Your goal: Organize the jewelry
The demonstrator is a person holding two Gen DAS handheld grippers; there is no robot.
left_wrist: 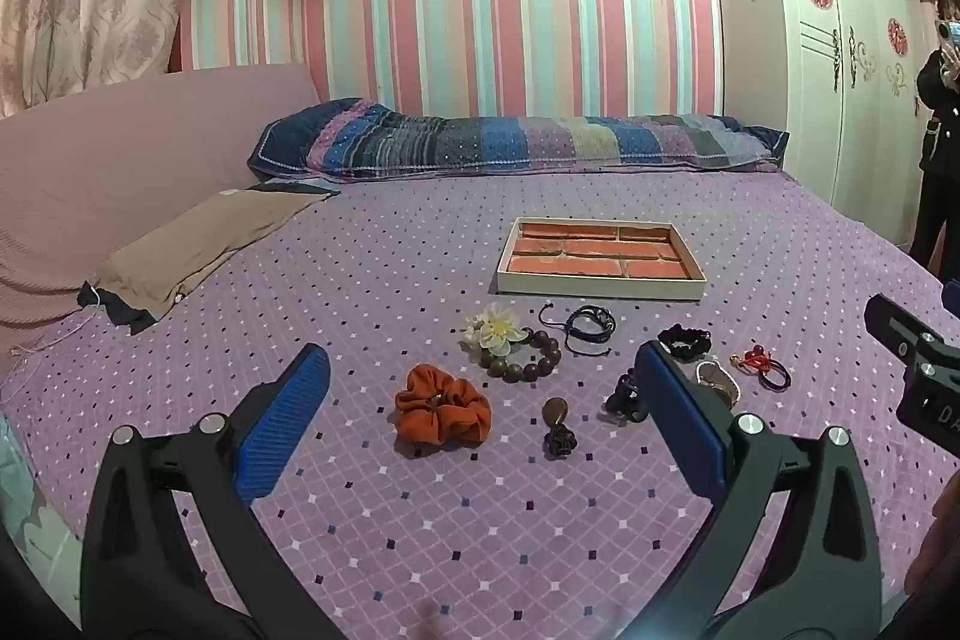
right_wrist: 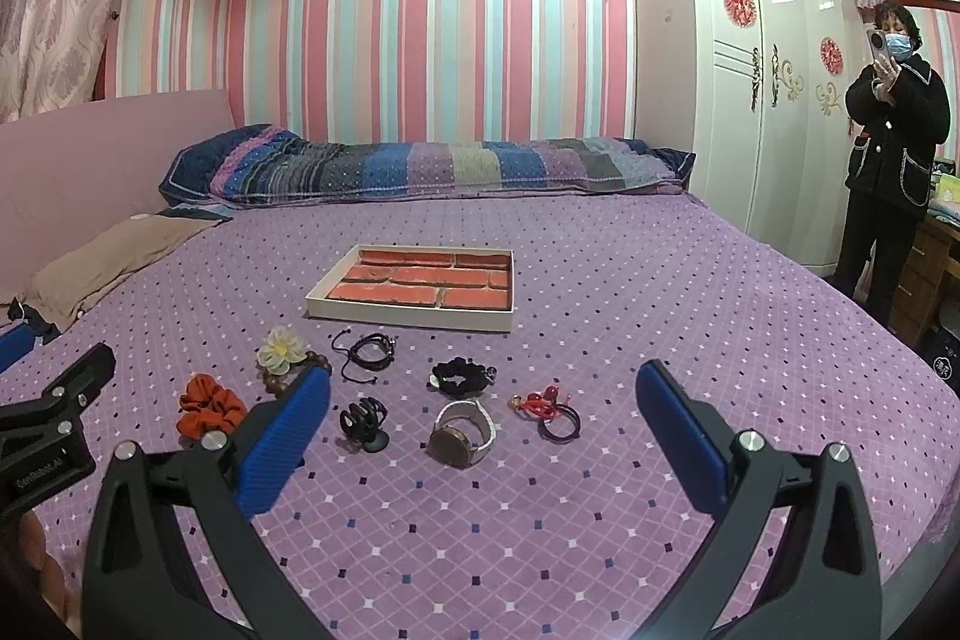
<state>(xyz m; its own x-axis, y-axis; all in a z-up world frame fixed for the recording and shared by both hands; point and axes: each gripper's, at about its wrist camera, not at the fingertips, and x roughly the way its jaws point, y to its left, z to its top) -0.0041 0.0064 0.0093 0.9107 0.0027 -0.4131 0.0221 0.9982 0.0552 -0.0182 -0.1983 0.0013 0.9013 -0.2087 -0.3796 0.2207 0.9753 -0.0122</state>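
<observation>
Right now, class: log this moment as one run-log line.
left gripper: open, empty | right gripper: open, empty | tray: empty | orange scrunchie, watch, hair ties: on bed | stage: nothing picked

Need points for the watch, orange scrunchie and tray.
watch point(right_wrist: 454, 441): right wrist view, on the round dial.
orange scrunchie point(left_wrist: 442, 410): left wrist view, on the gathered fabric at its middle.
tray point(right_wrist: 408, 312): right wrist view, on the near white wall.

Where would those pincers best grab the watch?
The watch lies on the bed with its round face toward the camera and its white strap looped up behind. Probably best to come down from above with the open right gripper and pinch across the raised strap loop, which is narrower than the face.
</observation>
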